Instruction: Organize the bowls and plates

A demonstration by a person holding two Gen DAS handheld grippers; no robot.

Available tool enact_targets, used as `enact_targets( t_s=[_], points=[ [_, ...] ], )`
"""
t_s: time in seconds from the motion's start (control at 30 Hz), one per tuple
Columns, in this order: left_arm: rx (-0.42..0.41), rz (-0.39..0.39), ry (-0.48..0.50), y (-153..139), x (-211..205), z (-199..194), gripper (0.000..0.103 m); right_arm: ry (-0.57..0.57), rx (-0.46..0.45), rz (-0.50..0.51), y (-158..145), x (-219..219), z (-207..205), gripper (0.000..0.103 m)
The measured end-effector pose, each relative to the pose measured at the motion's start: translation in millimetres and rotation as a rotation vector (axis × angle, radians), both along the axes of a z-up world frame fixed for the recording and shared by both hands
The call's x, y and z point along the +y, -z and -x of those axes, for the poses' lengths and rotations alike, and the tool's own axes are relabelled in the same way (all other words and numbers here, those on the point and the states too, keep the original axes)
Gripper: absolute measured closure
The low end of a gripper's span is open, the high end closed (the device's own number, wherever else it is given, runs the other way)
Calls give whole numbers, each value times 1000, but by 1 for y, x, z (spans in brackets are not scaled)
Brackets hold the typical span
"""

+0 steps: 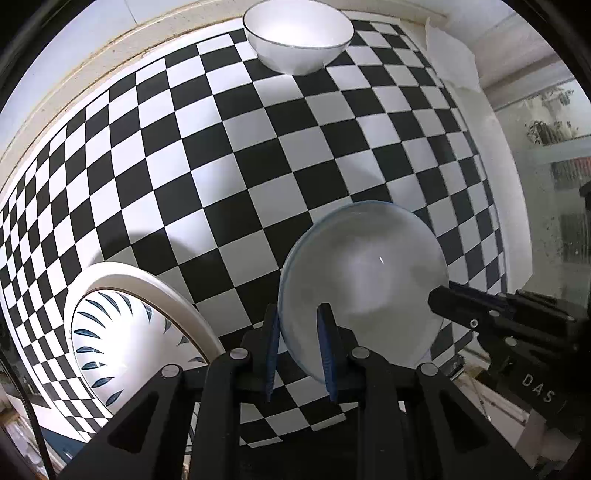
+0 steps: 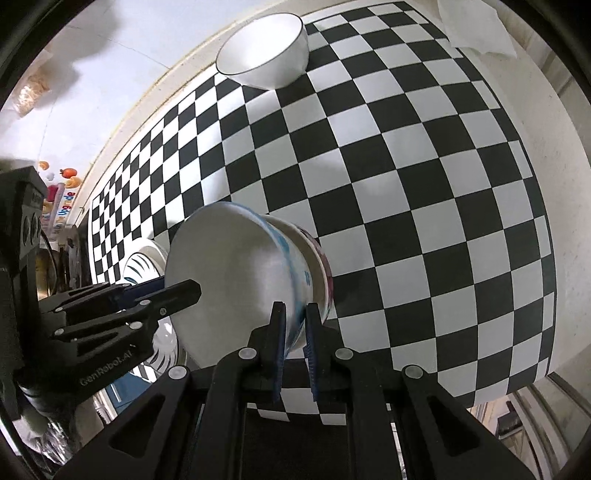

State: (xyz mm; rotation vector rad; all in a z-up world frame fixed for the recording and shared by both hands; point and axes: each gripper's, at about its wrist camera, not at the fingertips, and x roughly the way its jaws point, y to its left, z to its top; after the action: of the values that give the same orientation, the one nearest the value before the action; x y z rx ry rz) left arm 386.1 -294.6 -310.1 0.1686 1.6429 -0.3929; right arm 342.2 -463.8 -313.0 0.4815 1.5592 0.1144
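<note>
My left gripper is shut on the near rim of a blue-rimmed bowl, held above the checkered table. My right gripper grips the same bowl's opposite rim; a second bowl with a pink-patterned outside is nested under it. The right gripper shows in the left wrist view at the bowl's right edge; the left gripper shows in the right wrist view. A white plate with blue leaf marks lies at the table's near left. A plain white bowl stands at the far edge.
The checkered tablecloth covers the table. A white paper napkin lies at the far right corner. A wall runs along the far side. Shelves with clutter stand beyond the right edge.
</note>
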Motion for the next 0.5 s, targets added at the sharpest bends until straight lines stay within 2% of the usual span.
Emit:
enact_targets(
  t_s=[0.33,0.5],
  points=[
    [3,-36,31,7,-5,1,85,-20,37,24,9,3,-3,91],
    [-12,-15,7,-13,4,-3,84,-35,60,7,11,1,-7,91]
  ],
)
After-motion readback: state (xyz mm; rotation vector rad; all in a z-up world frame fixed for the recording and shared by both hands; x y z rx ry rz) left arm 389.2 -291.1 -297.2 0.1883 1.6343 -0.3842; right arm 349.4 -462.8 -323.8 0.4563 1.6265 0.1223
